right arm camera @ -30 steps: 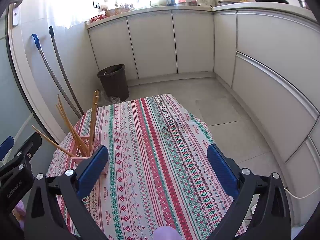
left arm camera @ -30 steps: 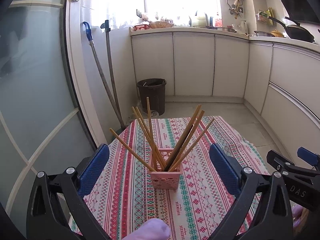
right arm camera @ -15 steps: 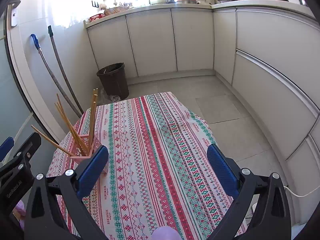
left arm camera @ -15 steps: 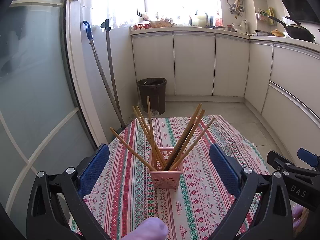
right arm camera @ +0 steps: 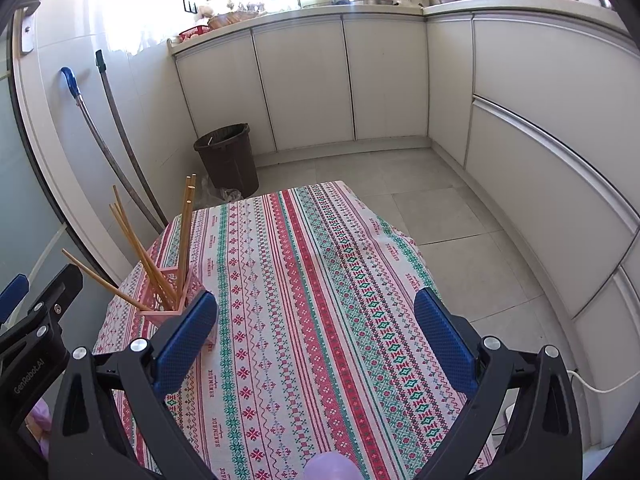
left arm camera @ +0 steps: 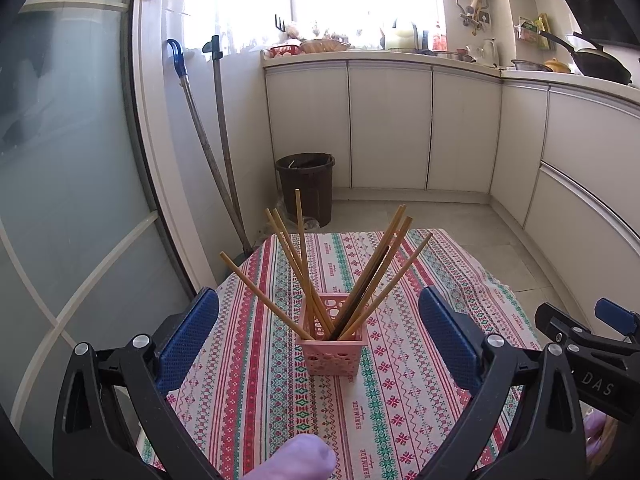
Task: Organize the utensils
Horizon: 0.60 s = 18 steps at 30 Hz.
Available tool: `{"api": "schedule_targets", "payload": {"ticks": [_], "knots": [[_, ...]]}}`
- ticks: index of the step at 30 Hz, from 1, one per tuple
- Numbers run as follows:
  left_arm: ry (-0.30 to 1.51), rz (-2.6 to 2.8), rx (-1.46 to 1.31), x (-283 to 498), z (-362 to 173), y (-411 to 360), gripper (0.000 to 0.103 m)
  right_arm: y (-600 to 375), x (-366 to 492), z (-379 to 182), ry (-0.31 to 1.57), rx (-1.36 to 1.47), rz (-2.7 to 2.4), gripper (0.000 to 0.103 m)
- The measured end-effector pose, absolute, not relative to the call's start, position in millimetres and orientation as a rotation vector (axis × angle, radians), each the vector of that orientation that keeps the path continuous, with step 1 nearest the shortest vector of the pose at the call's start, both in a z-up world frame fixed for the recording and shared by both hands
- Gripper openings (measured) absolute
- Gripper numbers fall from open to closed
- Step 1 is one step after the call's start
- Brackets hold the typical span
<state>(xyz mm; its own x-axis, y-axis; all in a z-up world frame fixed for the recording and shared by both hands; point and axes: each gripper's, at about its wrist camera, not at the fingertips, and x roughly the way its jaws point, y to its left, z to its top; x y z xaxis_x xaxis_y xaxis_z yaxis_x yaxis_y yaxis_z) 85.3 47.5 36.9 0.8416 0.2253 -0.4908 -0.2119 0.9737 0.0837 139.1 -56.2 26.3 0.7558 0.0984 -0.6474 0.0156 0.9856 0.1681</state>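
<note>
We hold both grippers wide open and empty; the chopsticks (left arm camera: 320, 276) already stand in the pink basket (left arm camera: 332, 354), dead ahead of the left gripper (left arm camera: 318, 330) and beside the right gripper's (right arm camera: 316, 334) left finger. Sorting looks finished; next we likely withdraw.

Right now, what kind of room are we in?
Most likely a home kitchen: white base cabinets under a cluttered countertop, a black wok at right, and a pink basket of chopsticks on a patterned tablecloth.
</note>
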Motion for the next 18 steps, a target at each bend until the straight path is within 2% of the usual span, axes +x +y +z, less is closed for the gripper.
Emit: {"api": "schedule_targets", "payload": {"ticks": [18], "knots": [[0.532, 0.234, 0.026, 86.9, 34.1, 46.1, 0.096, -55.4, 140.5, 25.0, 0.721, 0.164, 0.047, 0.096]]}}
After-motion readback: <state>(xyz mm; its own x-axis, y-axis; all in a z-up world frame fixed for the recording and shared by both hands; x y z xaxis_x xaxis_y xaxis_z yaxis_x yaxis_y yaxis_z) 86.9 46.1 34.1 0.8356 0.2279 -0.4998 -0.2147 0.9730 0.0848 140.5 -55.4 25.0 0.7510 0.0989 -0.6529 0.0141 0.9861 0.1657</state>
